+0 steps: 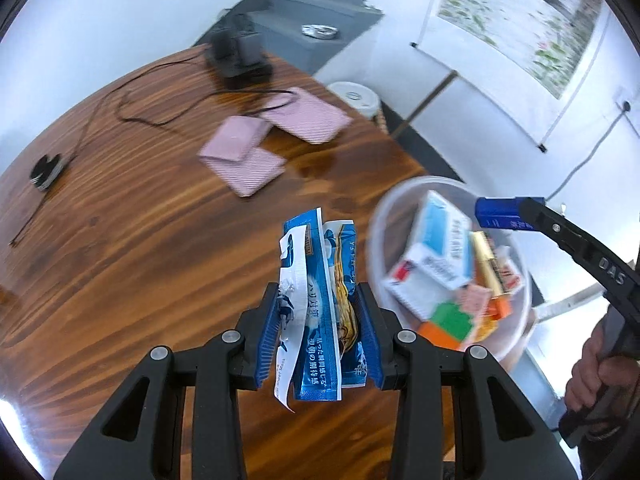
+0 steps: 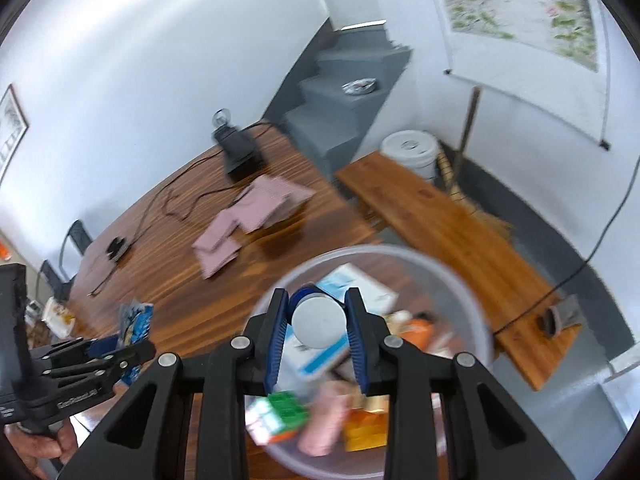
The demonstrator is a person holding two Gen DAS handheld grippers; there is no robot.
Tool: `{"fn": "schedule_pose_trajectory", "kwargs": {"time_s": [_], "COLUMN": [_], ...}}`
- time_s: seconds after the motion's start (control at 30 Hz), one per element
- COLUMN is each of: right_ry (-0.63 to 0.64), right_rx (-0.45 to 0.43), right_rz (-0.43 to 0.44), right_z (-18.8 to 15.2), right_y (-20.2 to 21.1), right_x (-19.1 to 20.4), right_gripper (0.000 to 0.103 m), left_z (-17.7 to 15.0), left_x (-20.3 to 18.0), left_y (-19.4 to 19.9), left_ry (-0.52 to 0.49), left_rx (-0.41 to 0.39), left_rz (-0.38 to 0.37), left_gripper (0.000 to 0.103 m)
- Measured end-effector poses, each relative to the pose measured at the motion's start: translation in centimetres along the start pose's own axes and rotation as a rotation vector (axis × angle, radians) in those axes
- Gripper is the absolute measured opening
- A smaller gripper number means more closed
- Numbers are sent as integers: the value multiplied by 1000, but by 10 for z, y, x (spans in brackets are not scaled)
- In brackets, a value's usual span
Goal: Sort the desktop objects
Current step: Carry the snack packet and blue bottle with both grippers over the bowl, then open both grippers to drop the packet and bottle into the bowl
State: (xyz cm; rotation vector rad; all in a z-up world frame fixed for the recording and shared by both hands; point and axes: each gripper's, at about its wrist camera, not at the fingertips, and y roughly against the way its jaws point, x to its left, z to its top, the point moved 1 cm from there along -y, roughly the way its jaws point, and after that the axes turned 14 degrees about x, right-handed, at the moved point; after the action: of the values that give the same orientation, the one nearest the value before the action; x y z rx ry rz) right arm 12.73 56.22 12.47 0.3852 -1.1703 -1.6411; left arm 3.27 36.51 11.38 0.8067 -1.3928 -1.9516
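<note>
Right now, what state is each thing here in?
Left gripper: shut on blue snack packets, held above the table.
Right gripper: shut on a grey-capped cylinder.
Clear round plastic tub: open, part-filled with boxes.
Pink striped cloths: folded, lying on brown wooden table.

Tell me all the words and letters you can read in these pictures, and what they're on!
"OAS": right gripper, on its black arm.
Blue snack packets in the left gripper: Asian characters, too warped to read surely.
Boxes in the clear bowl: print too blurred.
Left gripper's black body, seen in the right wrist view: white lettering, too blurred.
</note>
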Motion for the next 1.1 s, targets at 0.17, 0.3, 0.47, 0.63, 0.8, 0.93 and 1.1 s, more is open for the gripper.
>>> {"fn": "schedule_pose_trajectory", "kwargs": {"time_s": [0.17, 0.3, 0.47, 0.63, 0.8, 0.93, 1.1], "right_ry": [-16, -27, -25, 8, 61, 85, 131], "right_rx": [-10, 3, 22, 53, 72, 89, 122], "right_rz": [-48, -69, -71, -53, -57, -50, -35], "right_z": [2, 3, 2, -3, -7, -9, -14], "right_y": [2, -5, -13, -24, -32, -34, -35], "right_x": [-32, -52, -69, -70, -65, -65, -64], "right_gripper": [32, 32, 32, 32, 32, 32, 32], "left_z": [9, 16, 21, 23, 25, 25, 22], "left_x": [-34, -61, -85, -104, -116, -119, -127], "left_y": [-9, -13, -19, -29, -42, -53, -55], "left_ry": [-44, -85, -124, -153, -175, -184, -219], "left_rx": [11, 13, 25, 44, 64, 84, 98], "left_rz": [-48, -75, -120, -154, -147, -145, -159], "left_gripper": [40, 40, 40, 40, 40, 40, 40]}}
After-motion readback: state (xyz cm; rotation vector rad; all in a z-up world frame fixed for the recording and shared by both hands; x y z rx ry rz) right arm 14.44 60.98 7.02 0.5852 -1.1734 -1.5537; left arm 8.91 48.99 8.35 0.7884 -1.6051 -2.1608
